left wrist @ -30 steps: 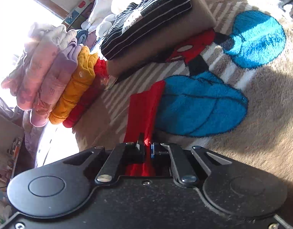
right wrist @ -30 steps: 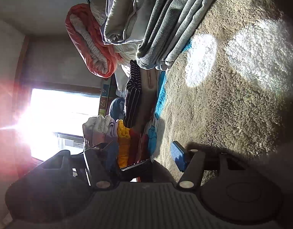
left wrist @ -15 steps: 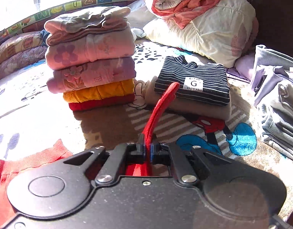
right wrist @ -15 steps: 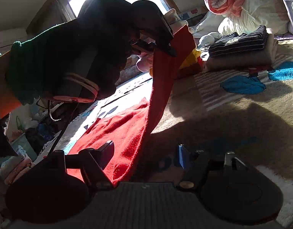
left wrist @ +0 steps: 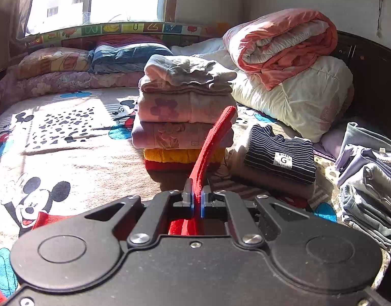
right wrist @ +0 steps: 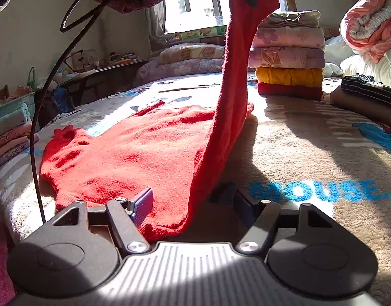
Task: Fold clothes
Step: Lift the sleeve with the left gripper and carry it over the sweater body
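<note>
Left gripper (left wrist: 197, 201) clamped on red sweater (right wrist: 134, 158) sleeve, lifted at top centre of right view to swing it over the body for 1 fold. Right gripper (right wrist: 193, 201) jaws spread, empty, low at the hem, likely ready to pin it

The sweater (right wrist: 134, 153) is a plain bright red knit. The bed cover (left wrist: 68, 153) beneath it is beige with black, red and white cartoon mice, blue patches and blue lettering. Beyond the sweater, the stack of folded clothes (left wrist: 185, 117) runs red at the bottom, then mustard yellow, lilac floral, pink floral and pale grey-pink on top. Beside that stack lies a navy top with white stripes (left wrist: 279, 153) on a brown garment. The rolled quilt (left wrist: 279, 35) is salmon and white. The fingers (right wrist: 142, 205) carry blue pads.
</note>
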`<state>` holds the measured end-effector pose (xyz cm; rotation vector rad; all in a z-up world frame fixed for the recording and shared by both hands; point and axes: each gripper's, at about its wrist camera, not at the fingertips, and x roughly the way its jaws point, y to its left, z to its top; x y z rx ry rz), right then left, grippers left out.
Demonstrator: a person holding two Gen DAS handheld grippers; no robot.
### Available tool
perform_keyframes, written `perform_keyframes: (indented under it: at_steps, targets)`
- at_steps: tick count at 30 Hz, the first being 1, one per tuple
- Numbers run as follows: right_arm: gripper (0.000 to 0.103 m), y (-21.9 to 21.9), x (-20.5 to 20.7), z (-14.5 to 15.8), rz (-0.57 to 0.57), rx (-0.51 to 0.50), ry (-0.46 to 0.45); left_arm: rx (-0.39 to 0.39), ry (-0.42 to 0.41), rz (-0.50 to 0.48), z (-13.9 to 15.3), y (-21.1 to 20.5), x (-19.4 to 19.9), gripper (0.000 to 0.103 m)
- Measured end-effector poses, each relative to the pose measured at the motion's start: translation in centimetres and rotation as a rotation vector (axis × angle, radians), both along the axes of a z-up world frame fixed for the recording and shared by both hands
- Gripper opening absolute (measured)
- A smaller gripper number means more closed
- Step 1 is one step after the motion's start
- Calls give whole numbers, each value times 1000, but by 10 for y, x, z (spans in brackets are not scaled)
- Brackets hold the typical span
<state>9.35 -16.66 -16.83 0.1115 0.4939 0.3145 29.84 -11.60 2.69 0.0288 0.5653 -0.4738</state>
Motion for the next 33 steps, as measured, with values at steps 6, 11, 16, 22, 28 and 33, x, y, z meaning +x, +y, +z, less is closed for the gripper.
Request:
perform_keyframes:
  at_steps: [6, 11, 16, 22, 28, 33]
  targets:
    - [59, 2, 0, -4, -2, -15, -11, -31, -10, 43, 5, 46, -5, 3]
    - [43, 2, -1, -3, -1, -22, -28, -43, -2, 90, 1, 82, -5, 3]
    - [42, 3, -1, -6, 7, -34, -18, -61, 7, 138, -6, 118, -7, 3]
    - [42, 7, -2, -7, 20, -51, -20, -69, 19, 183, -20, 155, -9, 3]
    - [42, 10, -2, -6, 35, -52, -22, -52, 44, 235, -40, 185, -7, 3]
    - [42, 15, -4, -6, 55, -78, -30, -49, 60, 269, -52, 202, -7, 3]
